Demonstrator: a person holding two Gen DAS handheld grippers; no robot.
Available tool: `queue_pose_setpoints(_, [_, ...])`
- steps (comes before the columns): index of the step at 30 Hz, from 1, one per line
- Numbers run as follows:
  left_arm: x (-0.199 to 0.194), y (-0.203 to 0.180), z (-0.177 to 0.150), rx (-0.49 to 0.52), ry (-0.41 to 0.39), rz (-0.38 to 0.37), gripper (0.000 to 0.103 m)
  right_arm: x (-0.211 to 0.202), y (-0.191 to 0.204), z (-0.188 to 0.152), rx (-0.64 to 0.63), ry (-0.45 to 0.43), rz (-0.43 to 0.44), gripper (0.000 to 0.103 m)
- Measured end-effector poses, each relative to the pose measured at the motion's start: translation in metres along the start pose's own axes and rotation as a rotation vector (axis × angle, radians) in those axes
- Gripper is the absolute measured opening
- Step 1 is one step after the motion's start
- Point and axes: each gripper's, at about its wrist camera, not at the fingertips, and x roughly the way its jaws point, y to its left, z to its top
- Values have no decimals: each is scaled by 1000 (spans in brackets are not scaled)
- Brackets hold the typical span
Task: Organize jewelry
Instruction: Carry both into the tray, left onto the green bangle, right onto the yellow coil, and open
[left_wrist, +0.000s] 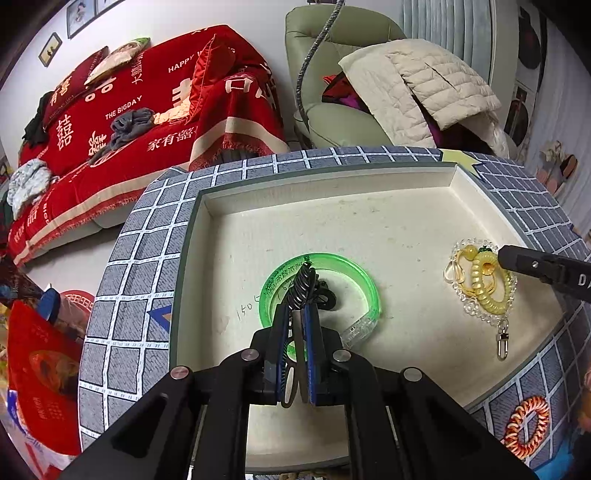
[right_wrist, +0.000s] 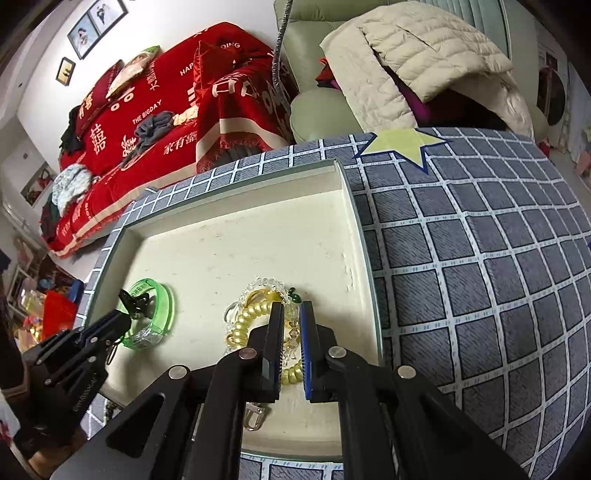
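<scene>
A cream tray (left_wrist: 332, 221) lies on the grey checked table. In it lies a green bangle (left_wrist: 364, 282), also in the right wrist view (right_wrist: 168, 306). My left gripper (left_wrist: 297, 310) is shut on a black spiral cord (left_wrist: 303, 286), holding it over the bangle; the right wrist view shows it too (right_wrist: 135, 302). At the tray's right lie a yellow spiral cord (left_wrist: 487, 288) and a clear bead bracelet (left_wrist: 467, 308) with a metal clasp (left_wrist: 502, 341). My right gripper (right_wrist: 291, 310) is over this pile (right_wrist: 251, 317), its jaws narrowly apart around some beads.
The tray's rim (right_wrist: 354, 206) stands above its floor. An orange spiral cord (left_wrist: 526, 424) lies on the tablecloth at the near right. A red-covered sofa (left_wrist: 129, 110) and a green armchair (left_wrist: 340, 92) with a cream jacket (left_wrist: 424, 85) stand beyond the table.
</scene>
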Motion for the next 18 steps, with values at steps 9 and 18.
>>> queue_pose_setpoints(9, [-10, 4, 0, -22, -14, -7, 30, -23, 8, -1, 9, -58, 53, 65])
queue_pose_setpoints(18, [-26, 7, 3, -32, -37, -29, 30, -43, 19, -9, -19, -65, 68, 67])
